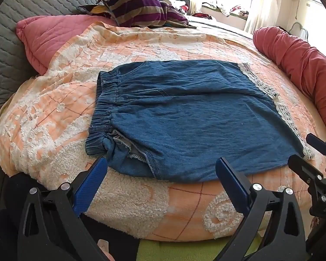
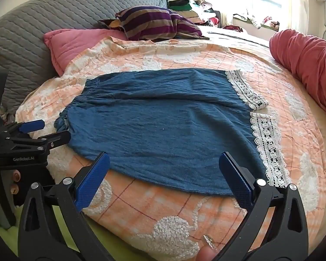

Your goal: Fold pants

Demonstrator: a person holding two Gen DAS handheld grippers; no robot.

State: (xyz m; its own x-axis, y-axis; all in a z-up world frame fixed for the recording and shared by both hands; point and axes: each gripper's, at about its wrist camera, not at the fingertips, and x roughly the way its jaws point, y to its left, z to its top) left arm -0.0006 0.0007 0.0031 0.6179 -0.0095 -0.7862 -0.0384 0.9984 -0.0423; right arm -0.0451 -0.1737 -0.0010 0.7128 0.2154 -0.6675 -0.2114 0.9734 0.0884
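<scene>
While both grippers hang over the near edge of the bed (image 1: 141, 43), the pants (image 1: 184, 113) lie flat on the orange quilt (image 1: 54, 113), just ahead of the fingers and a little beyond them. They are short blue pants with a lace hem (image 2: 265, 143). Their long axis runs across the view: the elastic waistband (image 1: 104, 113) is toward the left side, the lace hem toward the right.

The left gripper (image 1: 160, 174) has its fingers spread wide with nothing between them; its left finger is just beside the bunched waistband corner. The right gripper (image 2: 163, 169) is also wide open and empty, and its right finger stands near the hem corner at the near edge.

So each hand is nearer to its own end: left to the waist, right to the hem. I judge that no fold is started yet. A fold of one end over the other seems to ask both grippers to take the near edge first.
</scene>
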